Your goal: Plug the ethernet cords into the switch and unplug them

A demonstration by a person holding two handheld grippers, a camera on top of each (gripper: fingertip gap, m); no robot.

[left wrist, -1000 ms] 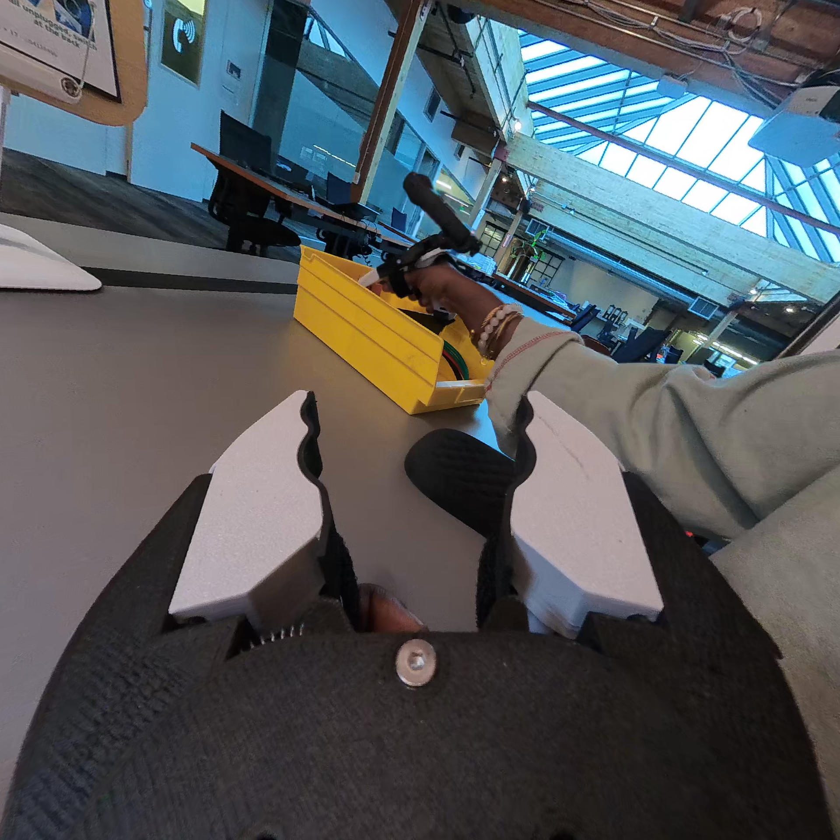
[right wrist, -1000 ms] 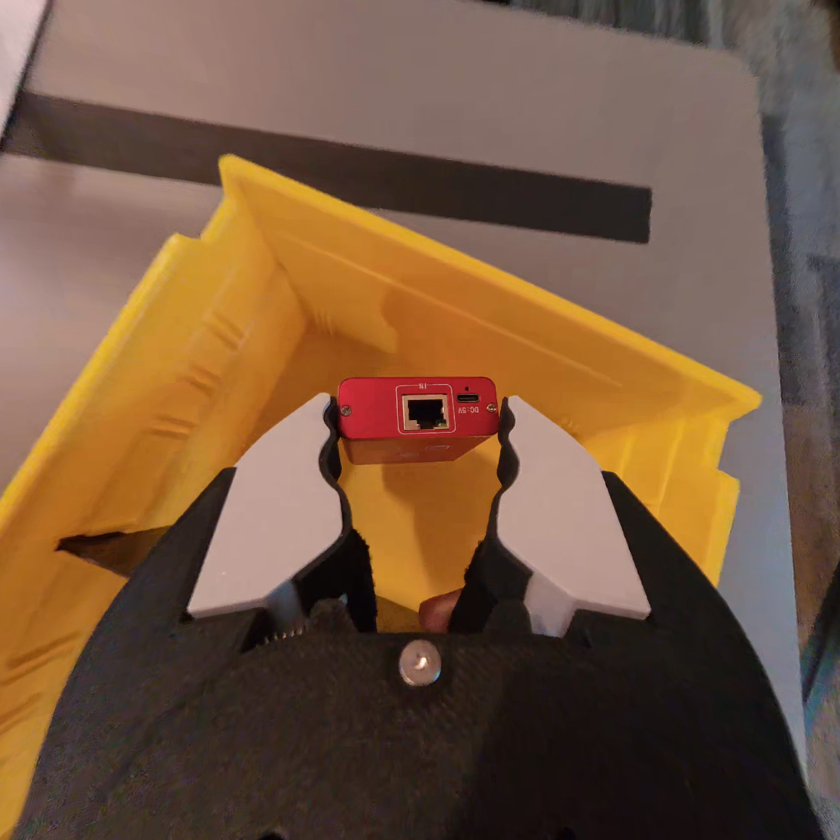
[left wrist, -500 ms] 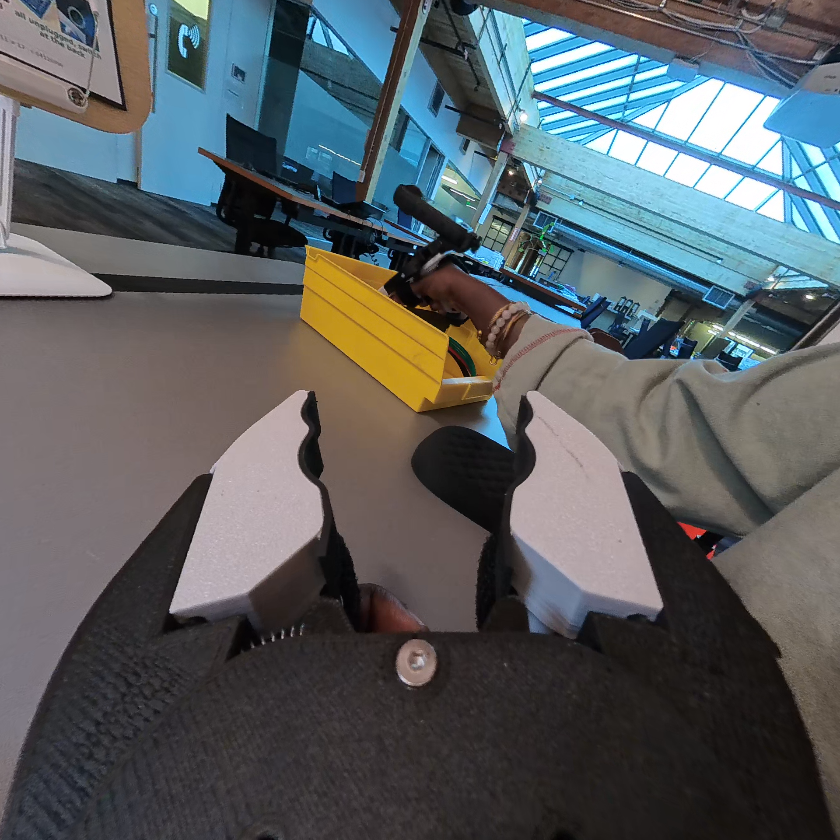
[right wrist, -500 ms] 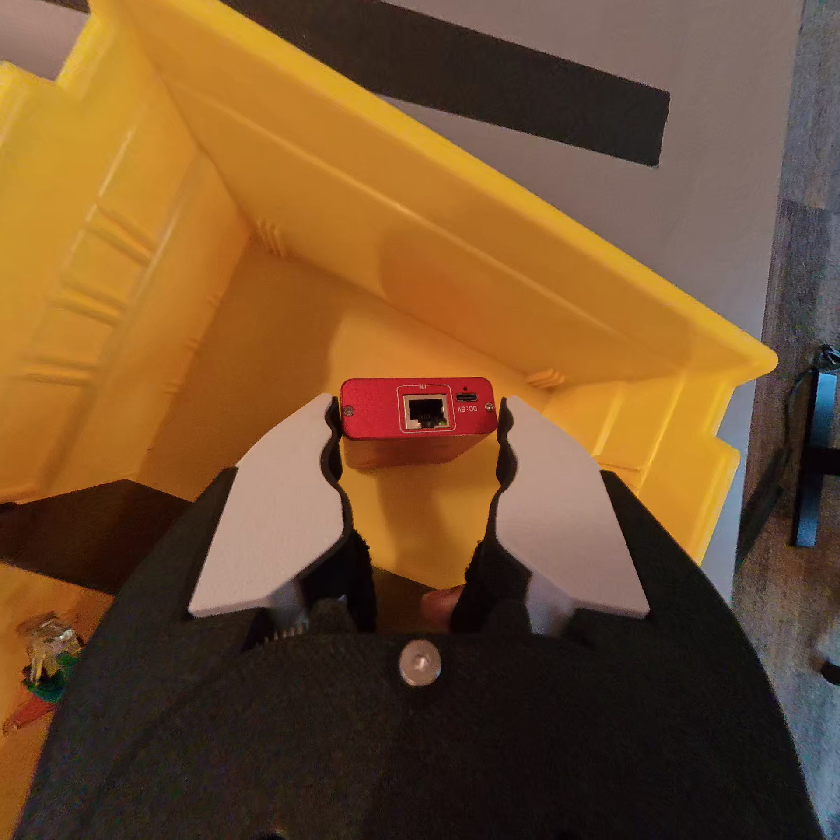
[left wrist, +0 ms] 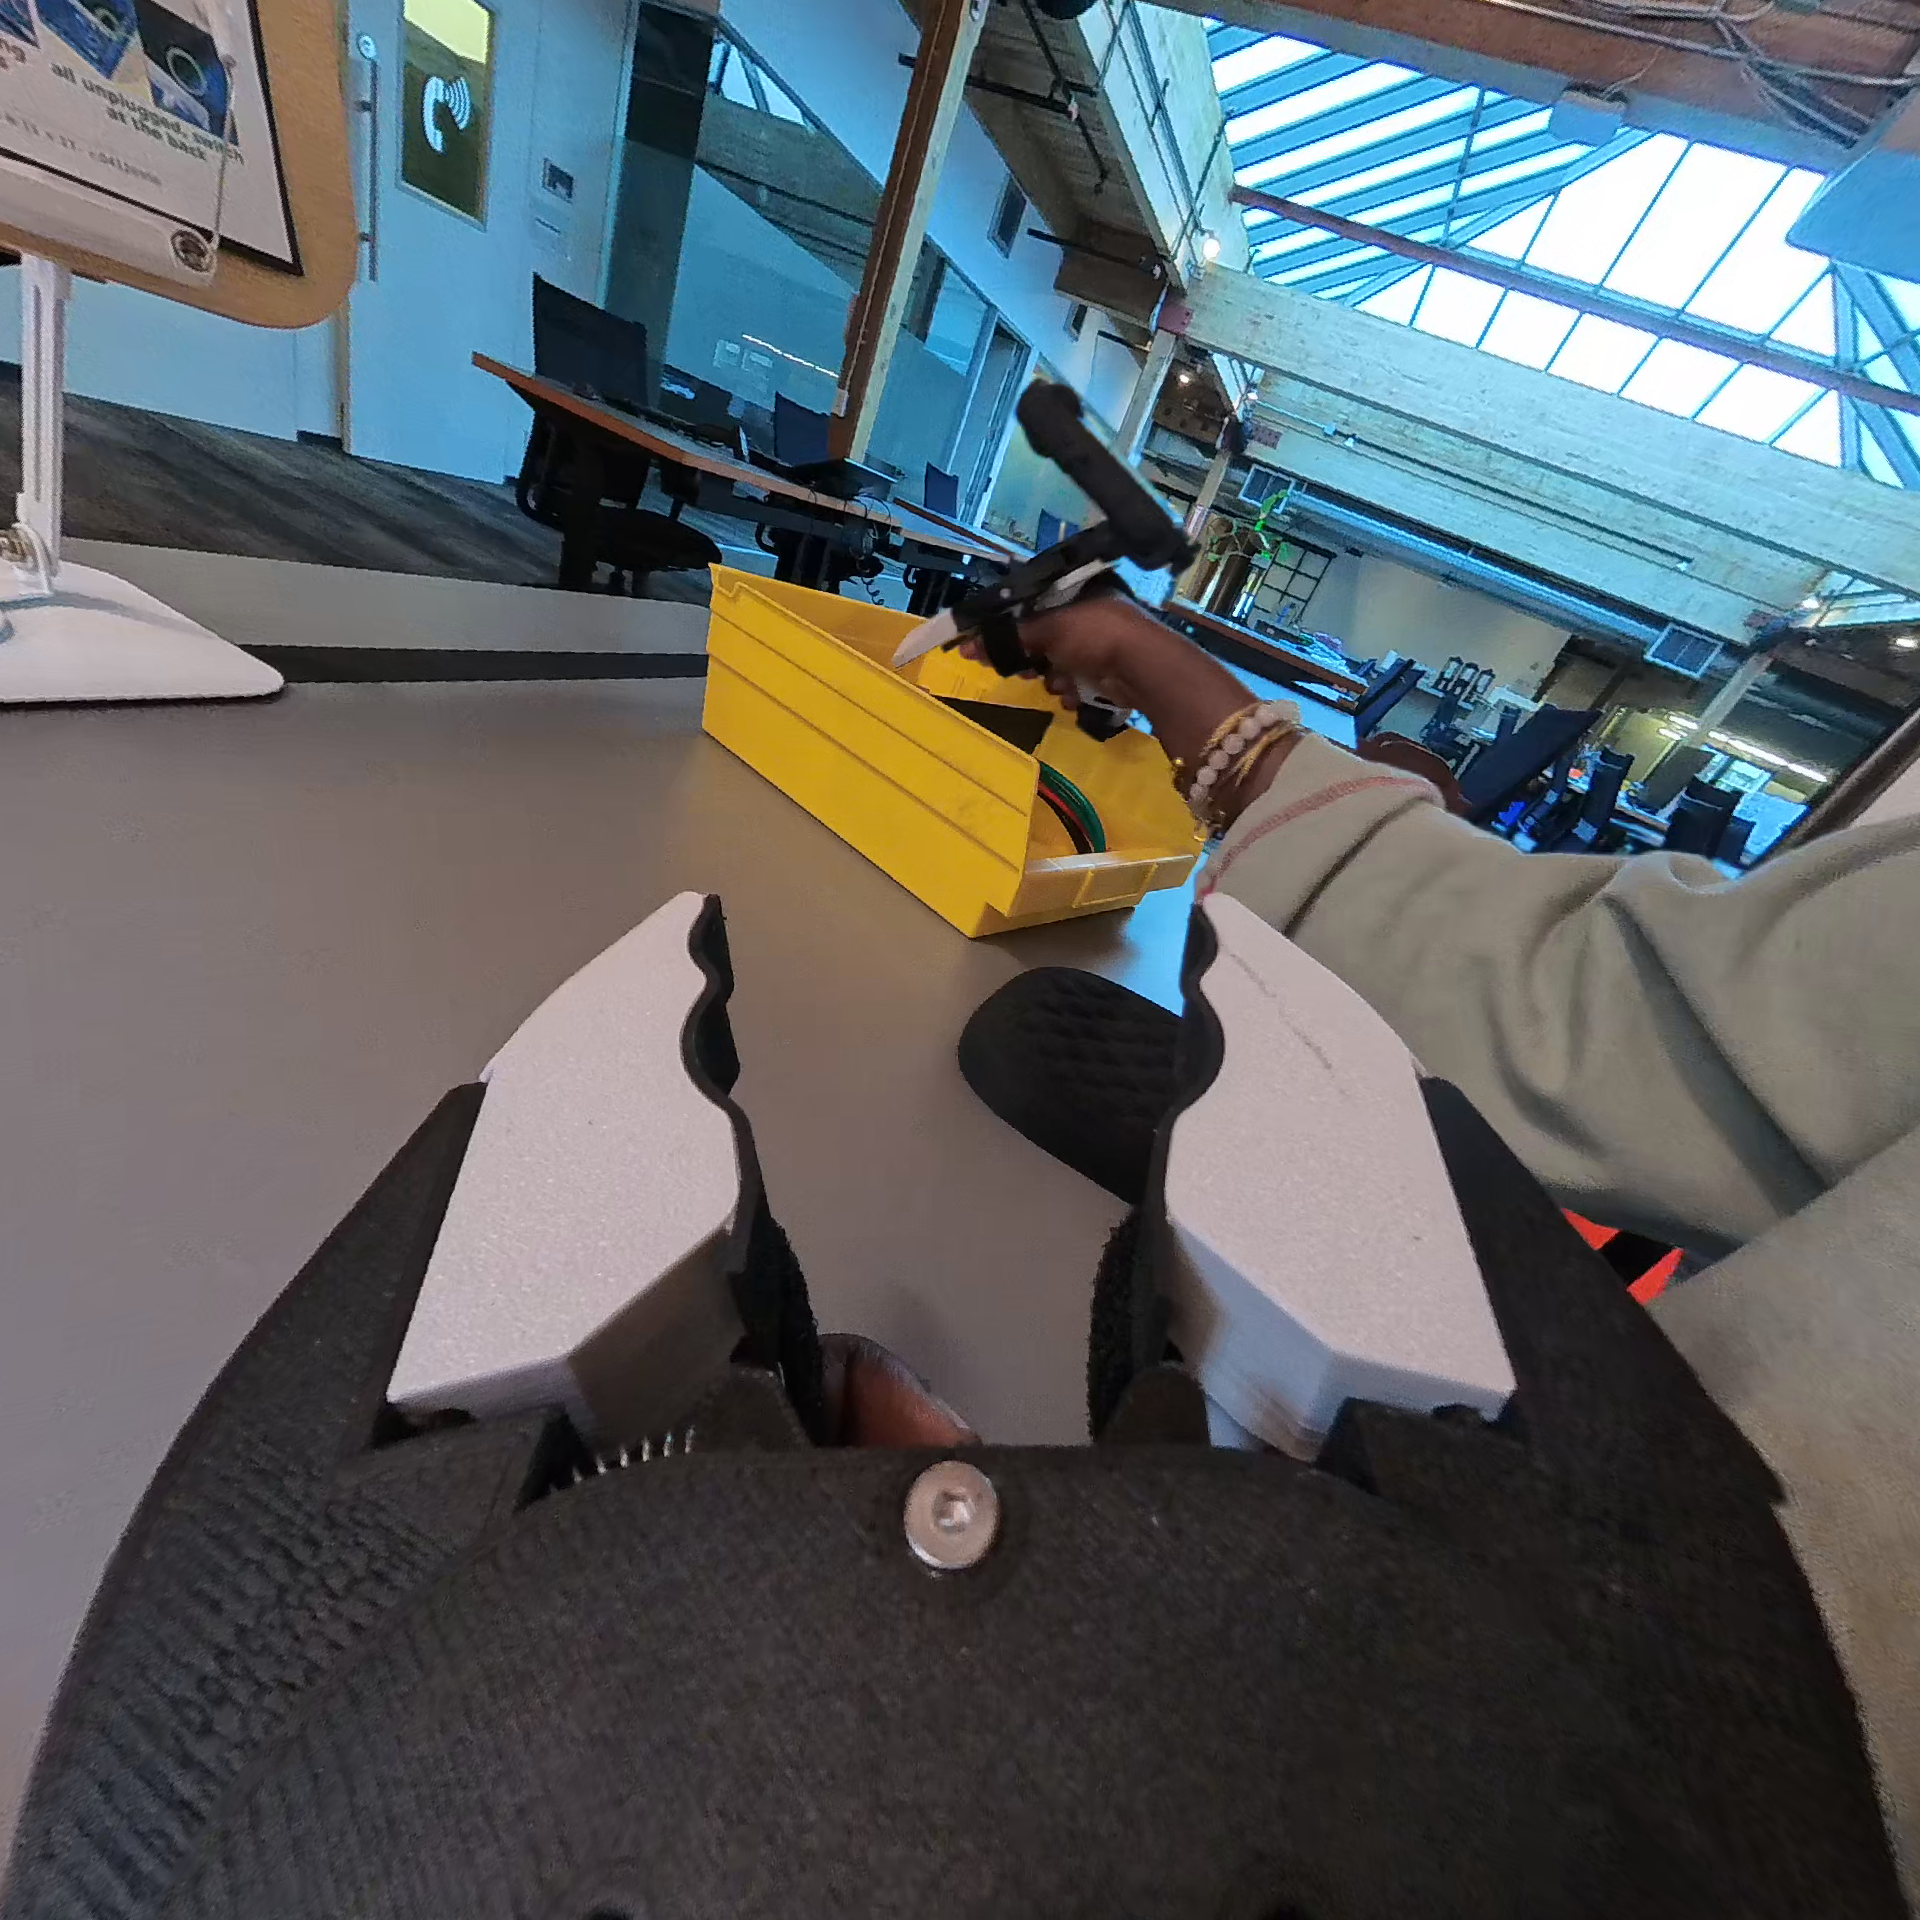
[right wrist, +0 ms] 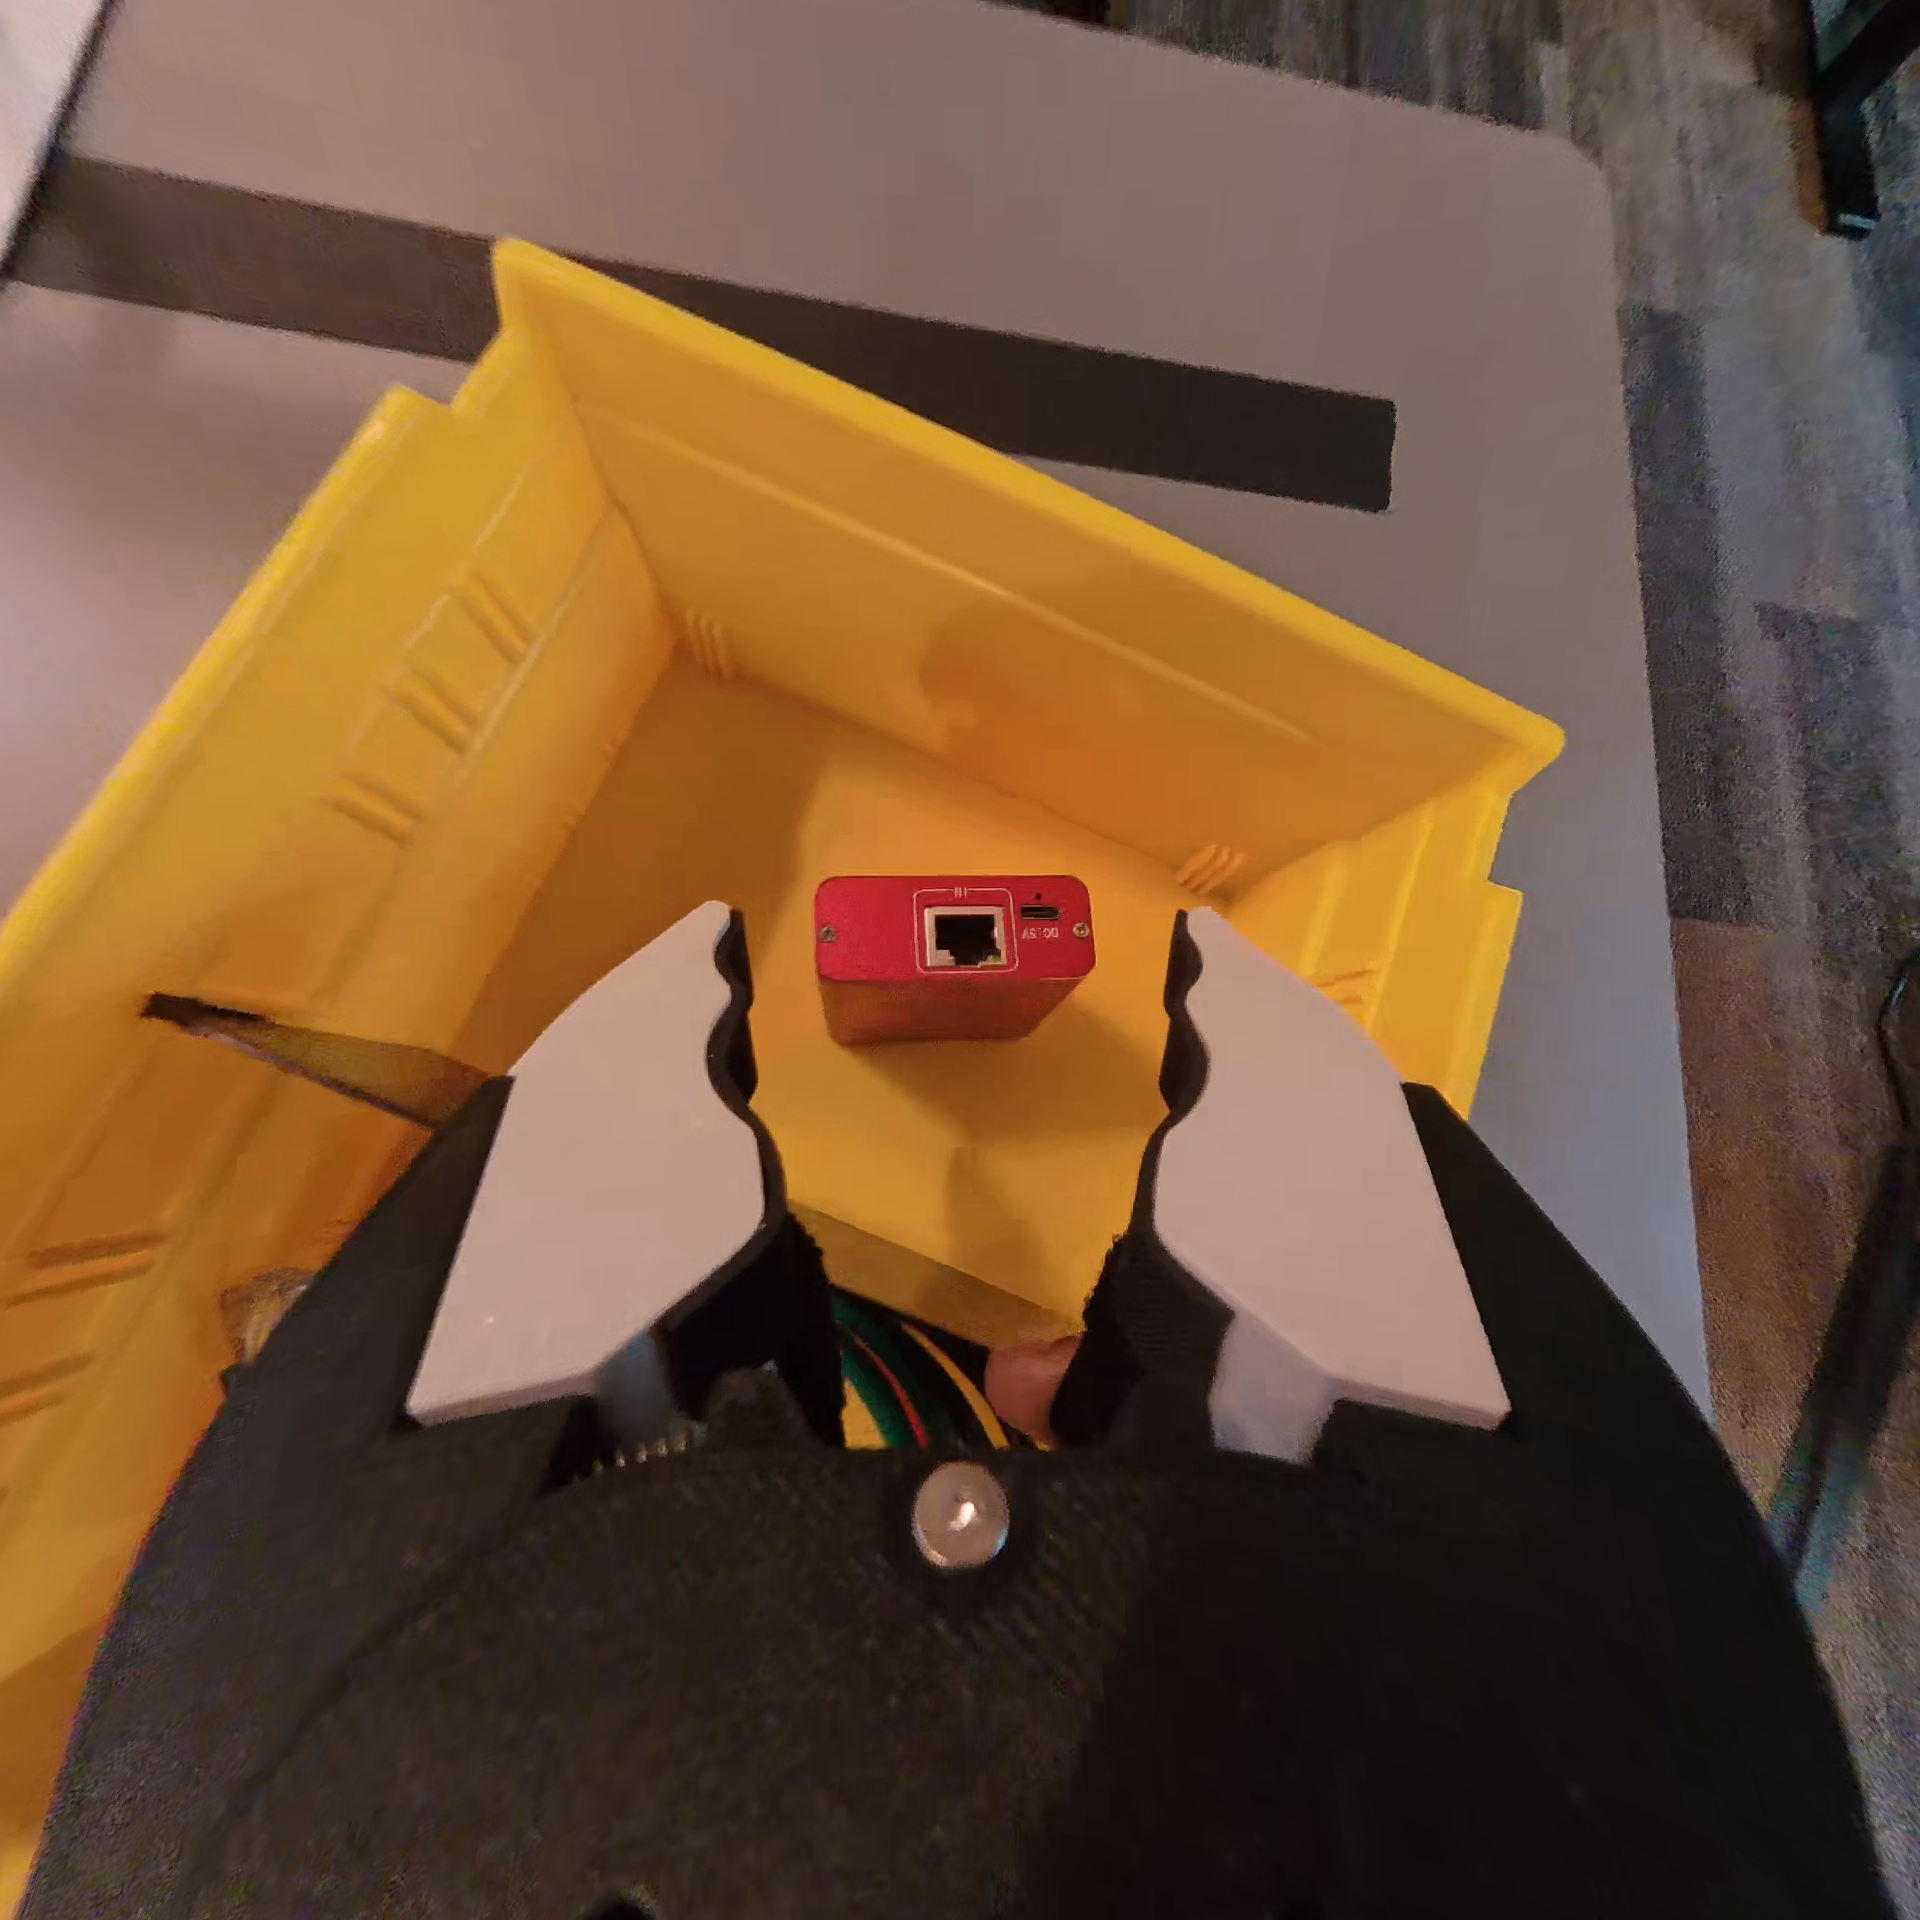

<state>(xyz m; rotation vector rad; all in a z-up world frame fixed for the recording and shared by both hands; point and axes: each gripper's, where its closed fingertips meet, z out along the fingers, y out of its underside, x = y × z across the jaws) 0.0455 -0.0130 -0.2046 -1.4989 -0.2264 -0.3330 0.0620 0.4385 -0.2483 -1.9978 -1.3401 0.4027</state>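
Note:
The red switch (right wrist: 951, 961) rests on the floor of the yellow bin (right wrist: 935, 623) near its far wall, with its single port facing me. My right gripper (right wrist: 951, 916) is open and empty above it, with a finger on either side and clear of it. Green, red and yellow cords (right wrist: 883, 1382) lie in the bin under the gripper's base. In the left wrist view the bin (left wrist: 862, 748) sits ahead on the table, with the cords (left wrist: 1065, 805) at its near end and the right gripper (left wrist: 925, 644) over it. My left gripper (left wrist: 956, 920) is open and empty, low over the table.
A black textured oval pad (left wrist: 1070, 1060) lies just ahead of my left gripper. A person's green sleeve (left wrist: 1558, 1018) crosses on the right. A white stand base (left wrist: 104, 644) is at the far left. A black strip (right wrist: 1039, 395) runs behind the bin. The table's edge (right wrist: 1621, 727) is to the right. My right fingertips sit around 45 cm from my left ones.
My right gripper has opened and let go of the red switch, which now rests in the bin, and it has drawn back a little. The left gripper has stayed in place.

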